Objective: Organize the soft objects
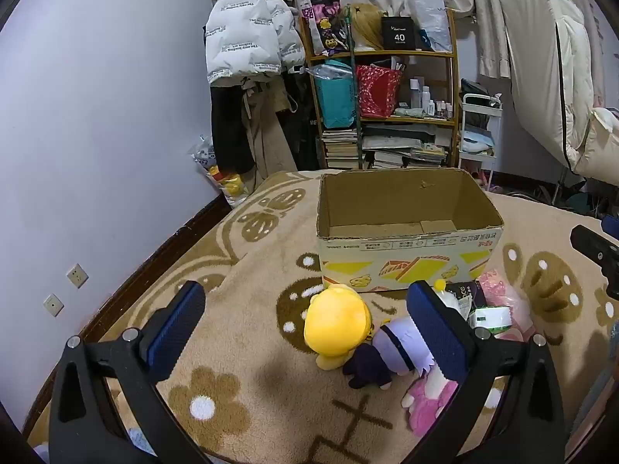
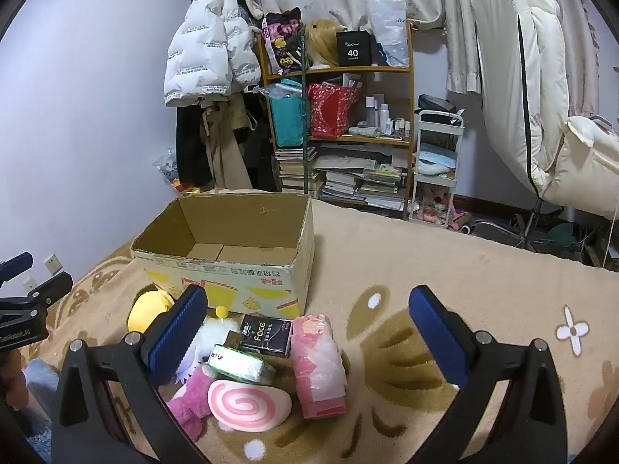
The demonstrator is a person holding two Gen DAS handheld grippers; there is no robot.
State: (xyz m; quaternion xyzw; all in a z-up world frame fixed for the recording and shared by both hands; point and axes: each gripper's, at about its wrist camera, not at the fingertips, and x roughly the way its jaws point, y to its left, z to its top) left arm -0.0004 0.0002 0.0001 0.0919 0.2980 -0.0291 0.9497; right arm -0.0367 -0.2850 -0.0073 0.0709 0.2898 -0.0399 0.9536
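Soft things heaped on the carpet before an open cardboard box

The cardboard box (image 2: 232,270) stands upright with nothing inside. Just in front lie a yellow plush (image 1: 336,323) touching a purple-and-white doll (image 1: 394,348), a pink fuzzy toy (image 2: 191,398), a pink swirl cushion (image 2: 247,404), a green-edged tissue pack (image 2: 240,363), a black "Face" tissue pack (image 2: 267,332) and a pink wrapped pack (image 2: 317,363).

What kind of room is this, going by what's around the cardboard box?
Most likely a bedroom or lived-in spare room: a white puffer jacket hangs by the wall, a wooden shelf holds bags, bottles and stacked books, and plush toys lie on a patterned carpet.
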